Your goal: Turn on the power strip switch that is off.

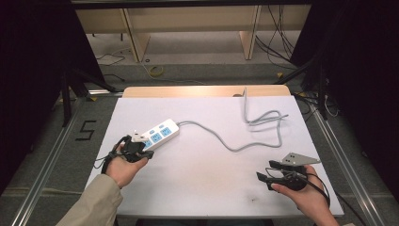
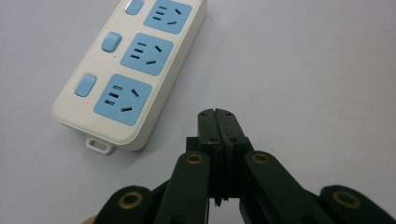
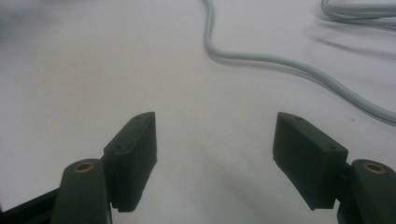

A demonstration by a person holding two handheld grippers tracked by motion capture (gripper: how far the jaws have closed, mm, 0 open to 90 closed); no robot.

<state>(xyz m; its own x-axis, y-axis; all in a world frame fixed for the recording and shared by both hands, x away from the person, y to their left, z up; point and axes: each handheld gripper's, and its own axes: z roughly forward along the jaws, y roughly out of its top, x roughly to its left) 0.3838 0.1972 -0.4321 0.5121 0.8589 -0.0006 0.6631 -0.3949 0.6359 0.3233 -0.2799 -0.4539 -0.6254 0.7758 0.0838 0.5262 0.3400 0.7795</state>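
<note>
The left tongs sit near the left edge of the tabletop, held in the person's left hand. Their jaws are clenched flat against each other with nothing between them, and their tips lie just beside the near end of the power strip, not touching it in the left gripper view.

The power strip is a white, round-cornered bar lying flat on the left half of the tabletop. Its top carries a row of pale blue socket faces, three of them in the left gripper view, each with dark slots, and beside each one a rounded blue switch with a tiny red dot next to it. A small white hanging tab sticks out of its near end. Its long axis runs on a slant: the tab end points toward the near left corner, the other end toward the far right.

From that far end a grey cable leaves, snakes across the middle of the tabletop, loops near the far right, and goes over the far edge.

The right tongs rest near the near right corner in the right hand, jaws released and wide apart, bare tabletop between them.
</note>
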